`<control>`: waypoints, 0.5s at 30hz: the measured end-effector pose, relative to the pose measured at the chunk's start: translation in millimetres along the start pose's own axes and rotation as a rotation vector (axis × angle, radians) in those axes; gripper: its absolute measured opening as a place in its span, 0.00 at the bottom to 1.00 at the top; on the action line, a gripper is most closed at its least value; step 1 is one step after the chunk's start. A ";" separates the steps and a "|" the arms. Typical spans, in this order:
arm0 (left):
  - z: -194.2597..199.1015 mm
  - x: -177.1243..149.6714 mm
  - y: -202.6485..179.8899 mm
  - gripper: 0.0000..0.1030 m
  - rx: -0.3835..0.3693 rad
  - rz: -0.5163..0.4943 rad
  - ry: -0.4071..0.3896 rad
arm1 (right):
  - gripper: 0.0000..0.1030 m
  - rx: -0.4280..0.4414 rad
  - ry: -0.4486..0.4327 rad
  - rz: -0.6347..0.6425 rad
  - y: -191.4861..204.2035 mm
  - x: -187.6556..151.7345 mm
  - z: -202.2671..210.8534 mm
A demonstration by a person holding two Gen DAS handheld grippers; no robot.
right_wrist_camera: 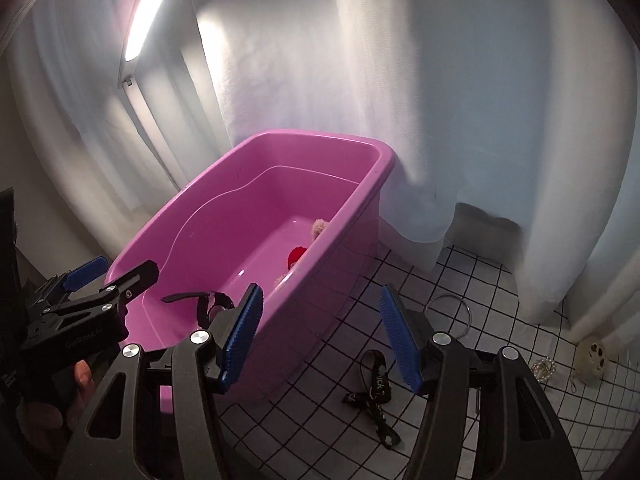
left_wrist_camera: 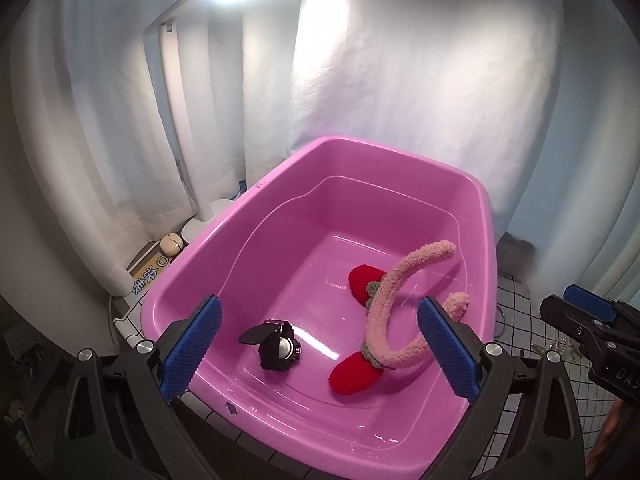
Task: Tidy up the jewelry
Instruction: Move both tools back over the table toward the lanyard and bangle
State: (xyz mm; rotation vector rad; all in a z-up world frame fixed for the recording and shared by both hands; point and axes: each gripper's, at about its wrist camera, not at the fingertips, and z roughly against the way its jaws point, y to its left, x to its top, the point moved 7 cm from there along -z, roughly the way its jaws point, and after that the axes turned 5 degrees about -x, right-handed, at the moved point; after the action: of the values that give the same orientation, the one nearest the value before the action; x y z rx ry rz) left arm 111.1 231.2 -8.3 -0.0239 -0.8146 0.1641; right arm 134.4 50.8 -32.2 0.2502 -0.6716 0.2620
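A pink plastic tub (left_wrist_camera: pixel 400 160) stands on a checked cloth. Inside lie a black watch (left_wrist_camera: pixel 278 350) and a fuzzy pink headband with red strawberry ears (left_wrist_camera: pixel 384 320). My left gripper (left_wrist_camera: pixel 318 354) is open and empty, held over the tub's near rim. My right gripper (right_wrist_camera: pixel 322 336) is open and empty, above the cloth right of the tub (right_wrist_camera: pixel 320 140). On the cloth lie a black strap (right_wrist_camera: pixel 374 390), a thin silver bangle (right_wrist_camera: pixel 450 312), a bead bracelet (right_wrist_camera: pixel 544 368) and a pale skull charm (right_wrist_camera: pixel 594 358). The watch (right_wrist_camera: pixel 208 306) also shows in the right wrist view.
White curtains (left_wrist_camera: pixel 400 60) hang close behind the tub. A box with printed characters (left_wrist_camera: pixel 146 276) and small items sit left of the tub. The right gripper's body (left_wrist_camera: pixel 592 328) shows at the left view's right edge, with a chain (left_wrist_camera: pixel 556 347) on the cloth below it.
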 end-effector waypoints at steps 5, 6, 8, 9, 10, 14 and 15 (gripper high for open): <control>15.1 -8.9 -56.4 0.94 -0.103 -0.076 -0.028 | 0.57 -0.084 0.056 -0.125 -65.5 -58.3 24.3; 18.2 -11.4 -68.1 0.94 -0.128 -0.087 -0.032 | 0.57 -0.104 0.063 -0.155 -80.4 -68.4 30.8; 23.4 -17.6 -90.4 0.94 -0.168 -0.107 -0.034 | 0.57 -0.146 0.071 -0.211 -109.4 -87.5 45.3; 24.8 -21.4 -101.0 0.94 -0.186 -0.115 -0.032 | 0.57 -0.167 0.073 -0.237 -124.1 -96.1 53.1; 26.1 -26.3 -110.7 0.94 -0.206 -0.120 -0.027 | 0.57 -0.188 0.075 -0.264 -138.5 -103.8 60.6; 21.8 -54.4 -149.6 0.94 -0.279 -0.161 0.025 | 0.57 -0.245 0.079 -0.361 -182.8 -140.1 86.0; 18.1 -63.1 -158.1 0.94 -0.282 -0.180 0.044 | 0.57 -0.255 0.085 -0.383 -191.2 -148.4 89.2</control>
State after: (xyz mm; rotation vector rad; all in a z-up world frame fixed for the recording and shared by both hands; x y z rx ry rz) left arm 77.0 64.6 -28.1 -0.2188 -0.7864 -0.1220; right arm 31.9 -179.5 -87.0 0.1181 -0.5537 -0.1787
